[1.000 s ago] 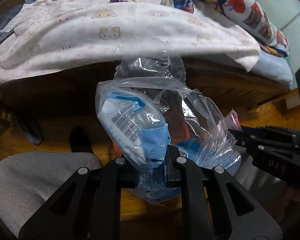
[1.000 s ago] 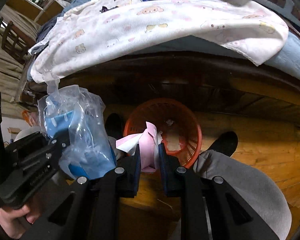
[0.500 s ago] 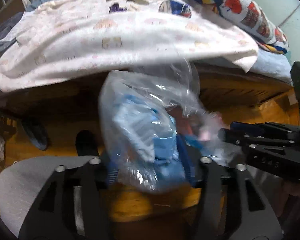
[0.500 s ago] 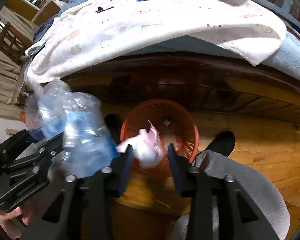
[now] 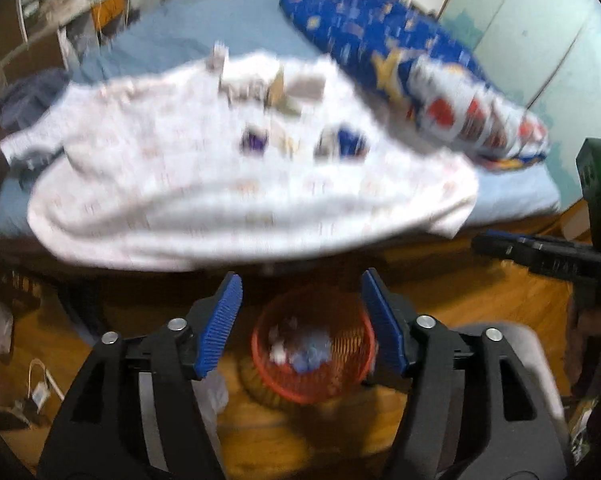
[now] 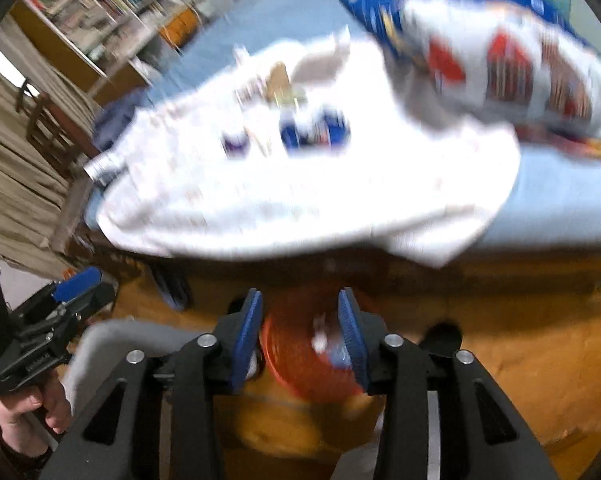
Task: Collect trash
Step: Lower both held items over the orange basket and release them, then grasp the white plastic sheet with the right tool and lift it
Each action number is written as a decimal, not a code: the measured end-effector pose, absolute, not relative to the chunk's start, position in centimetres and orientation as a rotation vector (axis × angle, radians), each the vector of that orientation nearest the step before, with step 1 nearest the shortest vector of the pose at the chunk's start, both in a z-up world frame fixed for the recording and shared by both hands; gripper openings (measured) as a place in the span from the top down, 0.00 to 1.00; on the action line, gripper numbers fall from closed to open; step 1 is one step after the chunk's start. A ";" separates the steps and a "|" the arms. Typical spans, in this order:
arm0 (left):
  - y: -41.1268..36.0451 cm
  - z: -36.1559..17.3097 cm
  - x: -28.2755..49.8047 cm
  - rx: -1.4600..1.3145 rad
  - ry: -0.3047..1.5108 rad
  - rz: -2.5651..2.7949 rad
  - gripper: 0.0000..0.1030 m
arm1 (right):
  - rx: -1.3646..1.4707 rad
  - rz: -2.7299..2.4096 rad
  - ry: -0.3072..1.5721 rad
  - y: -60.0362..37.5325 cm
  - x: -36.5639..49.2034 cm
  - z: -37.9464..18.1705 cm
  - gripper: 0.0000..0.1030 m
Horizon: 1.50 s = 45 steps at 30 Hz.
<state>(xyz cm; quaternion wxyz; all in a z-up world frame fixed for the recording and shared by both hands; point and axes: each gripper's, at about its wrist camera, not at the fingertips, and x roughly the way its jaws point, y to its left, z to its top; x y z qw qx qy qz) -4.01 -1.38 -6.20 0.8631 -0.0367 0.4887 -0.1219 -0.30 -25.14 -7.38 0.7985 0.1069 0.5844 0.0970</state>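
An orange mesh basket stands on the wooden floor in front of the bed, with white and blue trash inside; it also shows in the right wrist view. My left gripper is open and empty above the basket. My right gripper is open and empty above it too. More trash lies on the white patterned sheet on the bed: a blue can, a purple wrapper and paper scraps. Both views are blurred.
A blue patterned quilt lies on the bed at the right. Grey trouser knees flank the basket. Shelves and a wooden chair stand at the far left. Small items lie on the floor at the left.
Both grippers have opened and let go: the clear bag with blue packaging and the pink-white wrapper have dropped into the basket. Both grippers have tilted up towards the bed.
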 end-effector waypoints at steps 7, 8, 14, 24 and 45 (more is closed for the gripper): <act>1.0 2.0 -1.1 -0.086 0.773 -0.187 0.05 | 0.128 0.278 1.018 -24.6 5.2 1.1 0.33; 1.0 2.4 -0.1 -0.057 0.762 -0.164 0.05 | 0.112 0.283 1.002 -24.7 6.7 1.2 0.31; 2.7 2.2 4.1 -0.101 0.698 -0.143 0.05 | 0.172 0.320 0.987 -24.9 18.6 -2.3 0.28; 4.8 -3.6 8.5 -0.177 0.760 -0.093 0.05 | 0.405 0.181 1.138 -24.9 38.0 -19.2 0.19; 6.3 -7.0 8.1 -0.173 0.836 -0.044 0.05 | 0.355 0.169 1.156 -19.8 44.1 -23.5 0.95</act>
